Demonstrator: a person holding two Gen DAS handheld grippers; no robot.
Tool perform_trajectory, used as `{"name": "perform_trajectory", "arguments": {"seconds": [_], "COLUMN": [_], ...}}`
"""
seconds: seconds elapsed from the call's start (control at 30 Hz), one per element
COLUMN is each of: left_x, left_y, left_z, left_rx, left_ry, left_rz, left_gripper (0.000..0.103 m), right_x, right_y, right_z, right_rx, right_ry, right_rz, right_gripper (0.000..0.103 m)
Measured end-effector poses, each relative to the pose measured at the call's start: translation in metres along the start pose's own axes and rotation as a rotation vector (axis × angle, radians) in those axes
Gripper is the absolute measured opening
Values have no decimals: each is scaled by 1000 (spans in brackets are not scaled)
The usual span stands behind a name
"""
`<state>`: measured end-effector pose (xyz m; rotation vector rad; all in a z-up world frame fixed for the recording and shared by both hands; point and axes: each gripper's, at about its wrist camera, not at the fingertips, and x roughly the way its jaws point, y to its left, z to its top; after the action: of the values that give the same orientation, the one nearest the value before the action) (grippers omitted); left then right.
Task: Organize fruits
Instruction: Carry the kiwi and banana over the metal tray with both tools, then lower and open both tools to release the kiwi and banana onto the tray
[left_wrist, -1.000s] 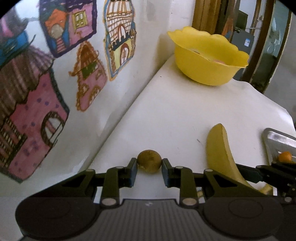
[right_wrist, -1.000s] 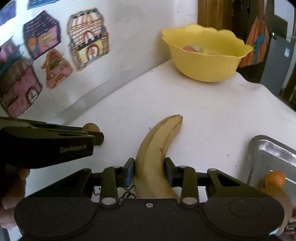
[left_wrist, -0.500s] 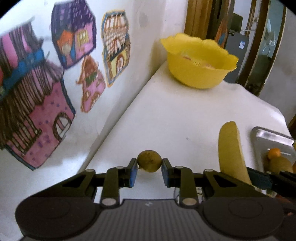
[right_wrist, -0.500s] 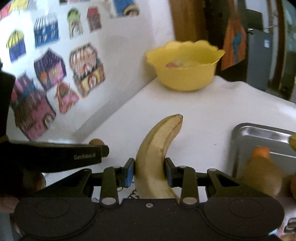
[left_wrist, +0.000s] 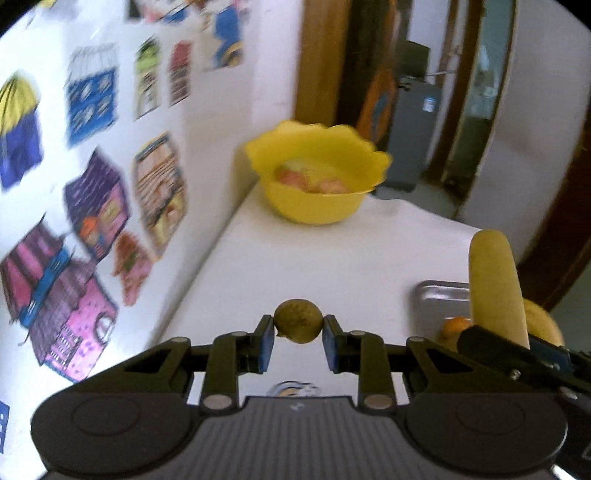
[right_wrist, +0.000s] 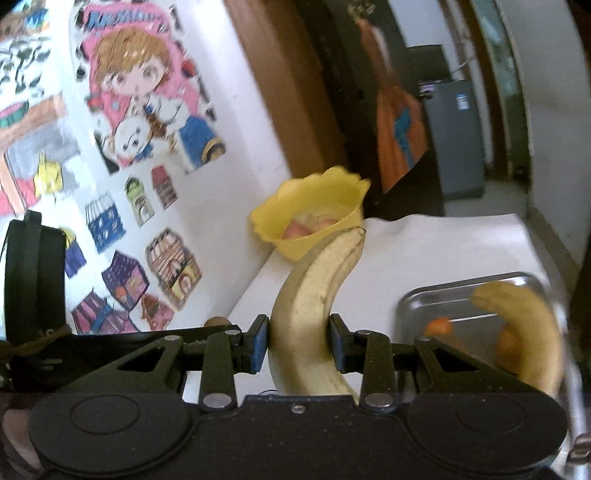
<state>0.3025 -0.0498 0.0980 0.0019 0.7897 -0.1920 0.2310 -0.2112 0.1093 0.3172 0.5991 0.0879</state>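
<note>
- My left gripper (left_wrist: 298, 334) holds a kiwi (left_wrist: 297, 320); the blue pads (left_wrist: 265, 345) press on its two sides; the fruit sits at the fingertips, clear of the white table (left_wrist: 314, 258) below it
- My right gripper (right_wrist: 298, 341) is clamped on a banana (right_wrist: 314, 306); the pads (right_wrist: 258, 341) grip it around the lower middle; the tip points up and away, and in the right wrist view it overlaps the bowl's near wall; the stem end curves down behind the gripper body
- In the left wrist view the same banana (left_wrist: 495, 288) stands up at the right edge, above the right gripper (left_wrist: 517, 354), whose fingers I see only from the side
- In the right wrist view the left gripper (right_wrist: 122, 339) shows as a dark bar at the left, with the kiwi (right_wrist: 216, 321) just visible over its top edge
- A yellow bowl (left_wrist: 317, 206) with a wavy rim stands at the far end of the table, near the wall; pink and pale fruit (left_wrist: 310, 177) lies inside; I cannot tell what kind
- A metal tray (right_wrist: 461, 295) lies on the table to the right; it holds a second banana (right_wrist: 528, 332) and a small orange fruit (right_wrist: 437, 326); the picture is blurred here
- The wall (left_wrist: 221, 122) on the left carries coloured drawings (left_wrist: 96, 206) of houses; a cartoon girl (right_wrist: 136, 88) shows higher up in the right wrist view
- A wooden door frame (left_wrist: 317, 62) stands beyond the bowl
</note>
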Motion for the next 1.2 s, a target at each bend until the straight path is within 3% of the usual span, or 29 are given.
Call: {"name": "perform_trajectory", "arguments": {"seconds": [0.33, 0.6, 0.9, 1.2], "left_x": [-19, -15, 10, 49], "left_y": [-72, -112, -134, -145], "left_z": [15, 5, -15, -35], "left_rx": [79, 129, 174, 227], "left_ry": [-2, 33, 90, 136], "left_rz": [-136, -182, -168, -164], "left_gripper": [31, 31, 31, 31], "right_x": [-69, -98, -93, -59], "right_y": [-40, -74, -103, -122], "right_z": [16, 8, -7, -18], "right_rx": [4, 40, 74, 82], "right_ry": [-8, 5, 47, 102], "right_rz": [-156, -236, -244, -221], "right_gripper": [36, 36, 36, 36]}}
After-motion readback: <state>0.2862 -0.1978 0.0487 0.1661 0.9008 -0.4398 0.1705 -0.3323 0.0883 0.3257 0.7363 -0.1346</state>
